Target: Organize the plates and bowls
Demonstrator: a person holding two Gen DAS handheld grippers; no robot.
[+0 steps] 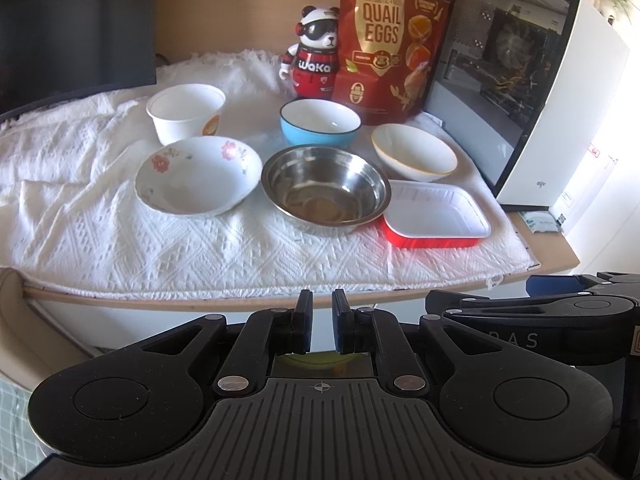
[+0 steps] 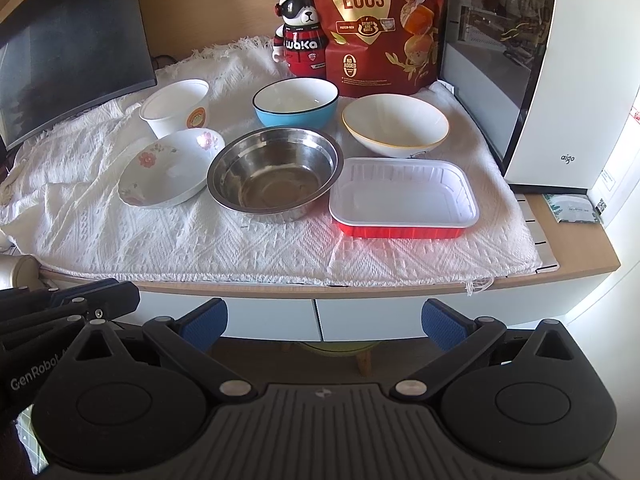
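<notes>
Several dishes sit apart on a white cloth [image 1: 100,232]: a floral bowl [image 1: 198,176] [image 2: 168,168], a steel bowl [image 1: 326,188] [image 2: 276,172], a red tray with white inside [image 1: 434,214] [image 2: 404,198], a white paper cup bowl [image 1: 186,112] [image 2: 174,108], a blue bowl [image 1: 320,122] [image 2: 296,102] and a white yellow-rimmed bowl [image 1: 414,152] [image 2: 396,124]. My left gripper [image 1: 322,322] is nearly shut and empty, below the table's front edge. My right gripper [image 2: 324,322] is open and empty, also in front of the table.
A quail eggs bag [image 1: 390,36] [image 2: 376,20] and a panda figure [image 1: 314,54] [image 2: 298,32] stand at the back. A white PC case [image 1: 532,92] [image 2: 556,72] stands at the right, a dark monitor [image 2: 68,52] at the left. The wooden table edge [image 2: 580,268] runs along the front.
</notes>
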